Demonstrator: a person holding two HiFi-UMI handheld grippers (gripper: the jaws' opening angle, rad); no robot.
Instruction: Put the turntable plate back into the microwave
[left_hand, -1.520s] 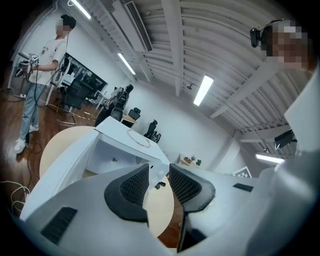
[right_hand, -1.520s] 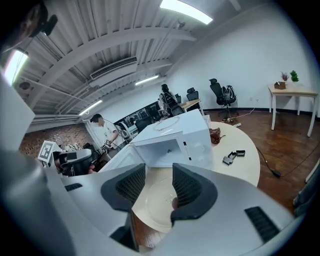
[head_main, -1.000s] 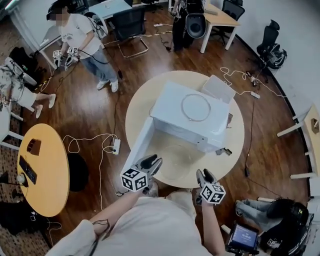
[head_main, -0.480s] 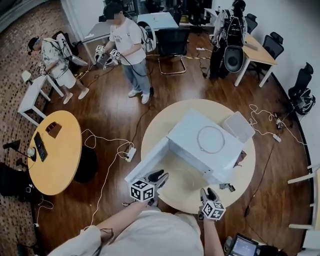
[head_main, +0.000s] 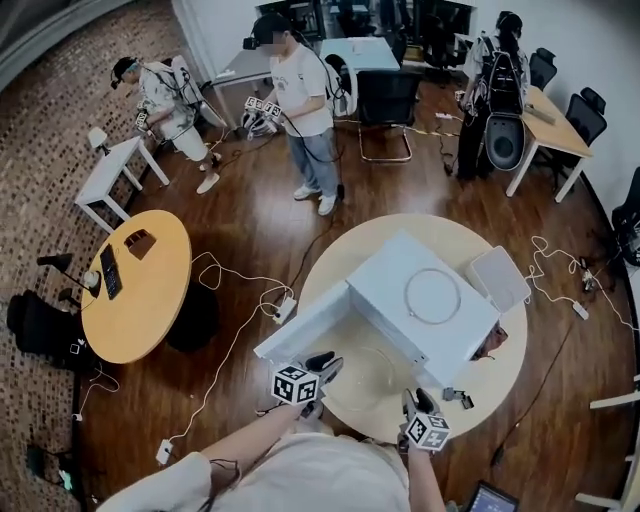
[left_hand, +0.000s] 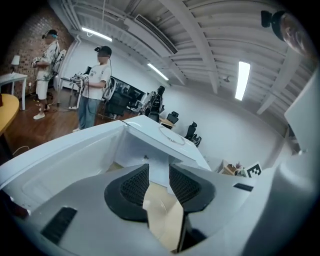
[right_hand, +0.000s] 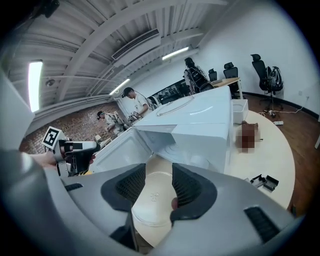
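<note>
**Left hand-held gripper** (left_hand: 158, 171): jaws spread, with a narrow gap between the ribbed pads (left_hand: 134, 185). Nothing is clamped. Bare tabletop (left_hand: 165, 215) shows through the gap.

**Right hand-held gripper** (right_hand: 158, 172): jaws spread, empty. The turntable plate (right_hand: 149, 202) shows through the gap, lying flat on the tabletop (right_hand: 272, 155) just past the fingertips and not pinched.

**Head view**
- The left hand-held gripper (head_main: 322, 368) and the right hand-held gripper (head_main: 413, 398) hang over the near edge of the round tabletop (head_main: 330, 262).
- The clear turntable plate (head_main: 368, 376) lies between the two, outside the oven. Its left rim is just beside the left jaws and its right rim is near the right jaws.

**Ahead of both grippers**
- The white microwave (head_main: 385, 275) stands just beyond the plate with its cavity facing them.
- Its door (head_main: 305, 325) is swung open on the left gripper's outer side. In the left gripper view the door (left_hand: 60, 150) fills the lower left. In the right gripper view the door (right_hand: 117, 147) lies left of the jaws, with the other gripper in front of it.
- A thin ring (head_main: 432, 296) rests on the microwave top, also seen at (left_hand: 172, 138) and (right_hand: 175, 106).

**Right of the right gripper**
- Small black parts (head_main: 455, 397) lie on the tabletop.
- A white tray (head_main: 497, 277) sits farther off, beside the microwave.
</note>
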